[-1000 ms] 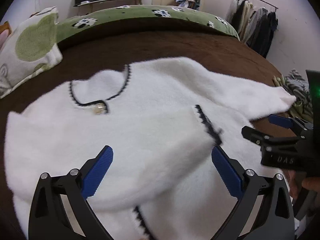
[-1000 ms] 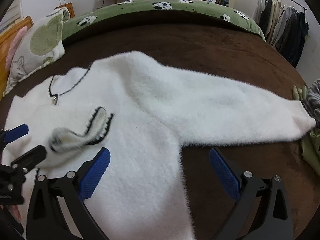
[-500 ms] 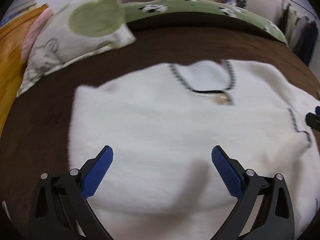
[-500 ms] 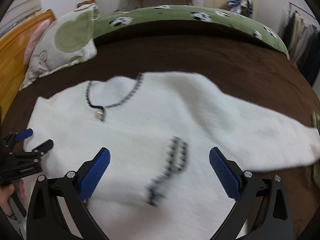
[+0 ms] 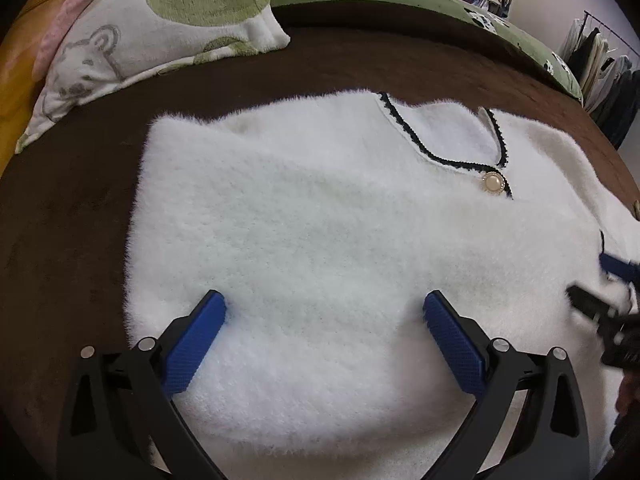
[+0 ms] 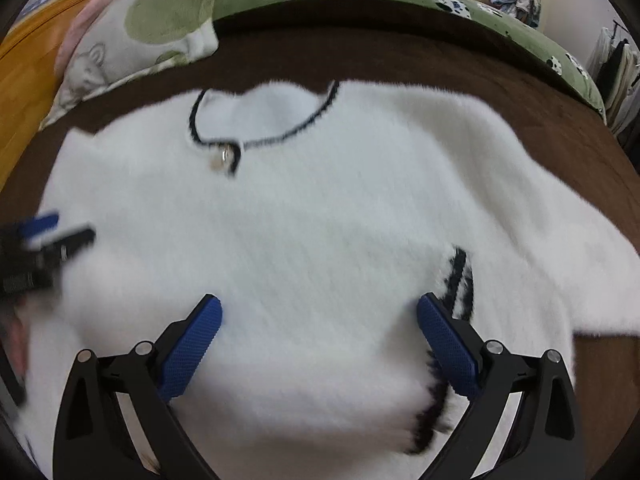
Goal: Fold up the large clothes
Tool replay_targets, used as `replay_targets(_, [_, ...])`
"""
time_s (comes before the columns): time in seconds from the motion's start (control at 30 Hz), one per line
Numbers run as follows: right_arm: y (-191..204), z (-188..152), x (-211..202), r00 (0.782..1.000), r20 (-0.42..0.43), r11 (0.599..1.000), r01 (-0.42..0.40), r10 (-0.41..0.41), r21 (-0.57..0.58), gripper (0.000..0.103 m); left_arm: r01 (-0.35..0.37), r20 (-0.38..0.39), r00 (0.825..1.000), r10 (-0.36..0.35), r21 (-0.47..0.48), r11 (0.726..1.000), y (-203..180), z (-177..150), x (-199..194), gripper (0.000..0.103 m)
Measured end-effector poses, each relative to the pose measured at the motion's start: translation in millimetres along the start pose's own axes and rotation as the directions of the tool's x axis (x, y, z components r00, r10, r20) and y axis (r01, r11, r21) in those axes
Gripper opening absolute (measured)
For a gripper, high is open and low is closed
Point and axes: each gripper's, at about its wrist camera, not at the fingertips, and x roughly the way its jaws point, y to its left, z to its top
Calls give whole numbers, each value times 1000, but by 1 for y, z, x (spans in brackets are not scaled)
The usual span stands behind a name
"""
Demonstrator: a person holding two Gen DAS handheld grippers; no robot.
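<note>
so, left to right: the pillow sits at the far left corner of the bed, then the sweater lies front-up across the brown cover, neckline away from the tools, pearl button at the collar. its left side ends in a straight folded edge, and a dark-trimmed cuff lies on the chest toward the right, so that sleeve looks already laid in; the right sleeve runs off to the right across the bed.

the left tool hovers over the lower left chest, spread wide, gripping nothing. the right tool hovers over the lower middle, just beside the cuff, equally wide and empty.

judging by the long fluffy pile, this knit is soft, limp and fairly light, and likely to stretch and sag if lifted by one point. pinch a good thickness of cloth, not just the fuzz, which would slip. the trimmed cuff, shoulder seam or hem corners look the firmest places to take.
</note>
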Motion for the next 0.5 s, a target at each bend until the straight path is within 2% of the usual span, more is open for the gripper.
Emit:
replay_targets(0.1, [-3, -14, -6, 999, 8, 999, 35, -35, -35, 96, 0, 0, 1000, 0, 3, 1000, -1, 0, 1, 97])
replay_targets(0.27, [-27, -34, -4, 999, -10, 998, -42, 42, 54, 97, 6, 3, 1000, -6, -5, 1000, 0, 0, 3, 97])
replay_targets(0.4, [-24, -34, -1, 1000, -2, 998, -29, 29, 47, 98, -1, 9, 1000, 1, -4, 1000, -1, -1, 3, 97])
replay_targets(0.5, [-25, -33, -3, 999, 1, 998, -49, 49, 38, 98, -6, 5, 1000, 6, -4, 1000, -2, 0, 3, 97])
